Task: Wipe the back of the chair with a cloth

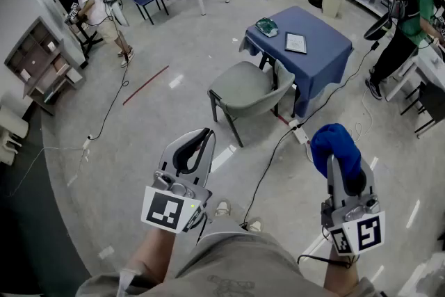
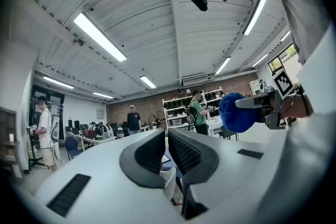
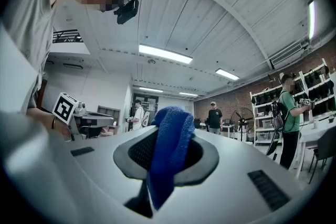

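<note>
The right hand-held gripper [image 1: 342,162] pinched a blue cloth [image 1: 335,145]. The cloth looked soft, light and limp, and was probably best held by a bunched fold. The left hand-held gripper [image 1: 203,139] was pressed together, empty. The chair [image 1: 250,90] stood far off beside the blue desk [image 1: 327,45], well apart from both.

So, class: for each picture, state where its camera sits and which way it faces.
Head view: on the person's head, facing steeply down at the grey chair; forearms, left gripper and right gripper show.
Left gripper view: on the left gripper, level along its shut jaws; the person's torso shows.
Right gripper view: on the right gripper, level along jaws shut on the blue cloth; a sleeve shows.
Shared: both gripper views show the shelves.
</note>
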